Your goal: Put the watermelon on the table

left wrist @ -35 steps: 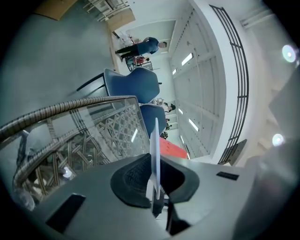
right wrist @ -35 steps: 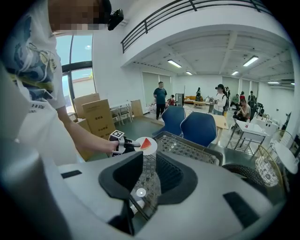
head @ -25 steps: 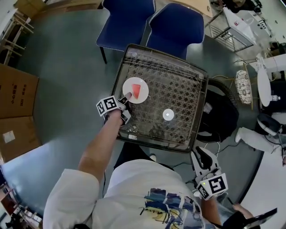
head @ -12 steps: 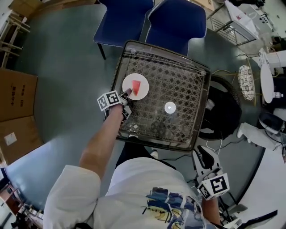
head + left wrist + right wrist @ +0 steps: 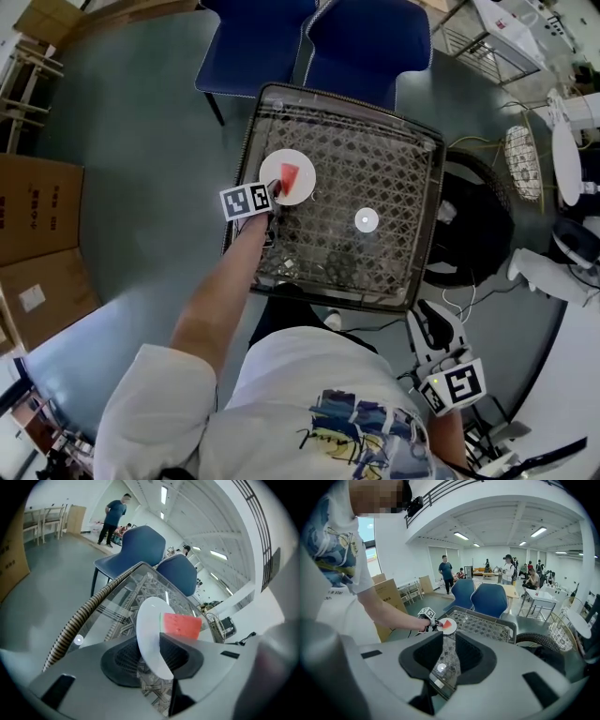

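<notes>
While the person's bare left arm (image 5: pixel 220 291) reaches forward, the left tongs (image 5: pixel 274 192) are clamped on the near rim of a white plate (image 5: pixel 298 161), one jaw above the rim and one below it. The watermelon (image 5: pixel 290 176), a red wedge with a thin green rind, lies on that plate, just beyond the jaw tips. In the left gripper view the plate appears slanted across the gap between the jaws. Whether it rests flat on the glass or is raised off it cannot be told. The plate is over the left part of the glass tabletop (image 5: pixel 384 159), which has a lattice pattern beneath it and a dark frame around it. Two blue chairs (image 5: pixel 253 42) stand side by side at the far edge. The right tongs (image 5: pixel 433 323) hang low at the person's right side, well apart from the tabletop, with their jaws spread and nothing between them.
</notes>
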`<state>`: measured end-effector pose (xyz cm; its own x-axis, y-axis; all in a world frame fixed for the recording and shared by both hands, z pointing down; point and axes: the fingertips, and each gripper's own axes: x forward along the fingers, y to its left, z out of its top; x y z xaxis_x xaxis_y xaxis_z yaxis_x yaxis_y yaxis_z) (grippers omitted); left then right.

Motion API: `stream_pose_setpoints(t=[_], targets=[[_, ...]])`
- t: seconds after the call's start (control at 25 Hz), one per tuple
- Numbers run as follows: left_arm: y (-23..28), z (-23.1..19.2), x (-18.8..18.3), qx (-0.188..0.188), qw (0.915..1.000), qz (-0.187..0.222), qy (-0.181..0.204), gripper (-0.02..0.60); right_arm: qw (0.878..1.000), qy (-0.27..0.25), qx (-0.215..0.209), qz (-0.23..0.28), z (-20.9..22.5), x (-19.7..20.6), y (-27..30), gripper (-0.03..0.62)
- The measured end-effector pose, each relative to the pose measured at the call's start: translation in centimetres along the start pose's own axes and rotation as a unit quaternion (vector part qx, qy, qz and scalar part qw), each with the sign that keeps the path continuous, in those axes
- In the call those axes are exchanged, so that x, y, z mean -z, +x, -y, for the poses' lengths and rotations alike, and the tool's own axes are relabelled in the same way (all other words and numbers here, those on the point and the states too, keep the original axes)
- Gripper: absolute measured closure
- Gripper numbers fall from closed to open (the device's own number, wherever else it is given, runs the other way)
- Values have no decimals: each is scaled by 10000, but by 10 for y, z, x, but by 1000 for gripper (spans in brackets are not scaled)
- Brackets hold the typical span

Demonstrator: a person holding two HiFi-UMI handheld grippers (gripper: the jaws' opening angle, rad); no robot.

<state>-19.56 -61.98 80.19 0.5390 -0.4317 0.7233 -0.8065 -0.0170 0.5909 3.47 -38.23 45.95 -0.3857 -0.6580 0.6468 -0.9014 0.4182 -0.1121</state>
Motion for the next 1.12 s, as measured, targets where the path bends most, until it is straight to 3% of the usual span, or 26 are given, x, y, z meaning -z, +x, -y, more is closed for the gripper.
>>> stream_pose_setpoints(t=[0.44,0.64,1.12], targets=[[6,5,1,-764,9923,-203,952,428,9999,134,89,14,5,10,-7,523],[7,0,0,-1406,9770,-321,1572,402,9999,101,113,8,5,13,-10,523],[-22,7,-6,-1507,9728,-1,1759,402,9998,-104,104,152,10,28,-26,523]])
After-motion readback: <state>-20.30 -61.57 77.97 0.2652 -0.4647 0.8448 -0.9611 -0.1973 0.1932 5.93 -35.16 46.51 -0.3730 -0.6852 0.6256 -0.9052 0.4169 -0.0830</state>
